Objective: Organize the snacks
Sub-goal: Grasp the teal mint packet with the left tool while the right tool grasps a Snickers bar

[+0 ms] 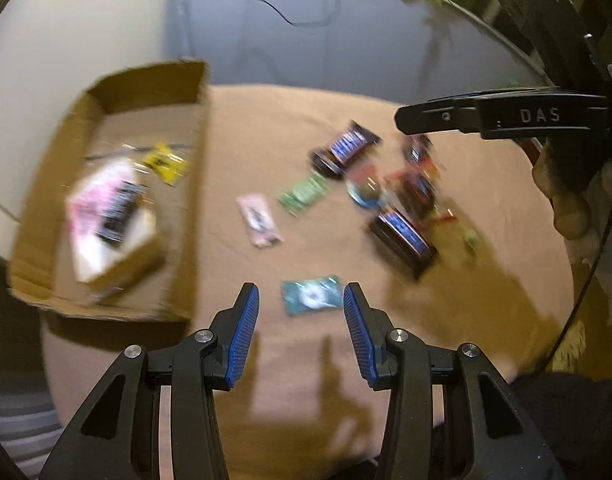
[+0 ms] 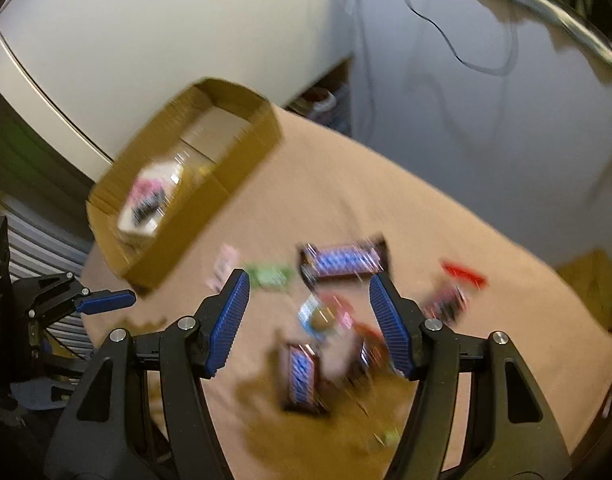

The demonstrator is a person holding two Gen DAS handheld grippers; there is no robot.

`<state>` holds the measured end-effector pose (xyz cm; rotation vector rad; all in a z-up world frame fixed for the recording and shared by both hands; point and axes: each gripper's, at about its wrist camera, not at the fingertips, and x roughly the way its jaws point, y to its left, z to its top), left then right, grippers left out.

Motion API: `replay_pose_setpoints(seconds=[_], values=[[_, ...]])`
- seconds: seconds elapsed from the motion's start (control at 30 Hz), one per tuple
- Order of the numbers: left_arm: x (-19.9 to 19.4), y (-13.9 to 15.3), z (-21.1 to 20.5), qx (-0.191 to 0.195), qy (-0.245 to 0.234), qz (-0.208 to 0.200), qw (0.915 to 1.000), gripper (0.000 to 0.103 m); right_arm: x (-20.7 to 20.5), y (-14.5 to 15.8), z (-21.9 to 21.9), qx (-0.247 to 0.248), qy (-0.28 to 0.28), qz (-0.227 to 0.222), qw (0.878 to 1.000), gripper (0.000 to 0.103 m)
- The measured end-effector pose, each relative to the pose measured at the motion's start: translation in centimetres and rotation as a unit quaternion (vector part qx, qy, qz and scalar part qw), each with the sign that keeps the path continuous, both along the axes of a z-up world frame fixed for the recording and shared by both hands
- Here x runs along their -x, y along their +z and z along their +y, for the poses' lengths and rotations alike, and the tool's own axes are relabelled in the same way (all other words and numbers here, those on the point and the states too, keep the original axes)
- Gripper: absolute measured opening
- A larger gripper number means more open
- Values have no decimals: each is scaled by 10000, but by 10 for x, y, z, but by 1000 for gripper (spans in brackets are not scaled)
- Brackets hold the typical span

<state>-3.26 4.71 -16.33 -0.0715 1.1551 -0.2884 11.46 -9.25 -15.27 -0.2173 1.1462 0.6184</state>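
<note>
A tan cloth (image 1: pixel 306 128) covers the table. At left, my cardboard box (image 1: pixel 106 92) holds a pink-and-white packet (image 1: pixel 106 208). My left gripper (image 1: pixel 301 332) hangs fingers apart above a teal packet (image 1: pixel 311 295). Rightward, loose snack bars (image 2: pixel 342 262) lie scattered; my right gripper (image 2: pixel 309 320), fingers apart, hovers over them.

- The left gripper (image 1: pixel 301 334) fills the bottom of the frame, jaws spread and holding nothing.
- A teal packet (image 1: pixel 311 294) lies between its fingertips on the tan cloth (image 1: pixel 298 380).
- At left sits a cardboard box (image 1: pixel 194 184) holding a pink-and-white package (image 1: pixel 108 216) and a yellow packet (image 1: pixel 164 162).
- Blurred dark candy bars (image 1: pixel 344 148) and small wrappers lie scattered at centre right.
- The right gripper (image 1: pixel 502 116) enters from the upper right edge.
</note>
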Motion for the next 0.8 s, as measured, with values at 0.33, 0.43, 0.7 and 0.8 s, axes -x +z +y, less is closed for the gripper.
replay_pose_setpoints(seconds=[0.33, 0.43, 0.7, 0.8], values=[[-15, -27, -27, -216, -654, 142, 9975, 43, 35, -37, -37, 76, -236, 600, 9979, 65], [-20, -35, -31, -249, -845, 176, 9960, 43, 43, -47, -33, 9, -156, 763, 9970, 65], [-27, -47, -33, -267, -1066, 412, 9931, 43, 41, -67, -19, -80, -162, 1080, 9940, 63], [-29, -50, -32, -302, -1120, 439, 9923, 43, 40, -74, -17, -45, -176, 1142, 9933, 60]])
